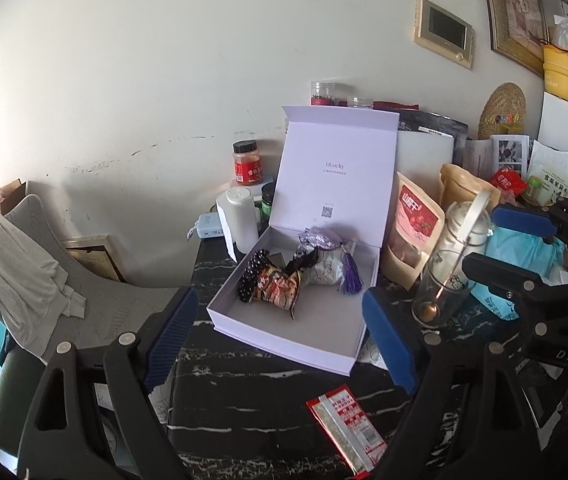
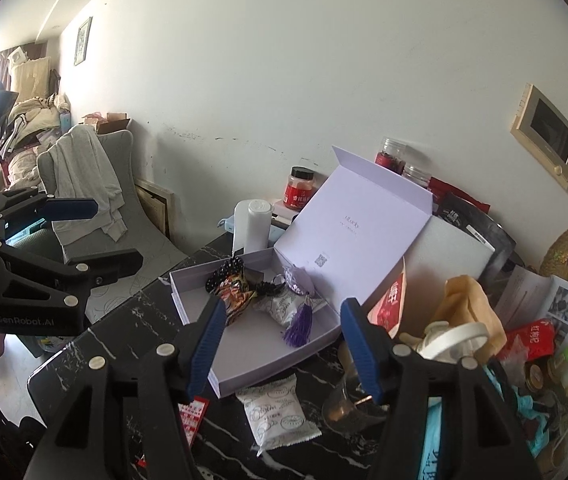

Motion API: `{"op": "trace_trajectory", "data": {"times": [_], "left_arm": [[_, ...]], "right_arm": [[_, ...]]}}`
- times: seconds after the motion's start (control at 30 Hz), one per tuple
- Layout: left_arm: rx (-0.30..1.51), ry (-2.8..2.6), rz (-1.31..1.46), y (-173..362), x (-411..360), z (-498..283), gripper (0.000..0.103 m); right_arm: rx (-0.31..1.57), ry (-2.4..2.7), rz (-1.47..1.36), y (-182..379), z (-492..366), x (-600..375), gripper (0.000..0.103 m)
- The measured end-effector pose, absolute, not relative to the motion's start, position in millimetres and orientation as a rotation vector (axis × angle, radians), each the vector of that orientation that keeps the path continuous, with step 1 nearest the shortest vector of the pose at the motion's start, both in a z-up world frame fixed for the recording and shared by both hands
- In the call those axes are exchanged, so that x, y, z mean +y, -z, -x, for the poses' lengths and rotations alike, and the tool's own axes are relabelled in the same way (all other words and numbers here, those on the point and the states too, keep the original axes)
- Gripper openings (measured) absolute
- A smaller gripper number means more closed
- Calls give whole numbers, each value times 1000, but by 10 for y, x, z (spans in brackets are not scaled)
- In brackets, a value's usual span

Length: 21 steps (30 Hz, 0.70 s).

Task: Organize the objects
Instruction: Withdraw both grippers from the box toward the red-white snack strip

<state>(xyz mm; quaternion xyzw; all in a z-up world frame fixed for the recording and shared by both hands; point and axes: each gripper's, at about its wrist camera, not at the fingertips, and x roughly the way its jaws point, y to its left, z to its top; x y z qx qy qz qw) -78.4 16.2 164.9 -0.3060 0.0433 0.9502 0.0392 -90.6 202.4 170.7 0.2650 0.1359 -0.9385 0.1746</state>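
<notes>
**Inspector:** State of the two grippers?

**Assistant:** Left gripper (image 1: 279, 336) stands wide, nothing between its pads. Right gripper (image 2: 284, 350) is parted to a middling gap, also empty. Both point down and forward at the box (image 1: 284, 344).

**Inspector:** Where do the task's things lie?

**Assistant:** The box sits open on the dark table (image 1: 243, 400), lid propped up at the back. Inside are a snack pack (image 1: 277, 290), a tassel (image 1: 351, 278) and a few small wrapped items. Outside it remain the red sachet (image 1: 346, 426) and the white packet (image 2: 277, 412).

**Inspector:** The relation that governs the next pick?

**Assistant:** My judgement: the red sachet lies below and right of the left gripper, nearer the table's front edge, with its long axis running diagonally away from the box. The white packet lies just beside the box's near corner, directly under the right gripper's span, so the right hand looks nearer to that one.

**Inspector:** Clearance?

**Assistant:** Open table in front of the box. To the right it is tight: a glass (image 1: 442, 292), pouches and bags crowd close. The near half of the box floor is bare, room enough for both flat packets.
</notes>
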Motion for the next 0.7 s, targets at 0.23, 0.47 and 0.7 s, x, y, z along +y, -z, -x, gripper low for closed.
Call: {"op": "trace_trajectory", "data": {"times": [0.23, 0.47, 0.7], "left_arm": [[121, -2905, 968, -1517, 241, 491, 85], [90, -2877, 1020, -1323, 296, 281, 85], [63, -2844, 1097, -1024, 358, 134, 85]], "right_arm": [[389, 2645, -773, -1577, 660, 2075, 60], [372, 2631, -795, -1426, 451, 2148, 60], [355, 2604, -843, -1197, 334, 2202, 60]]}}
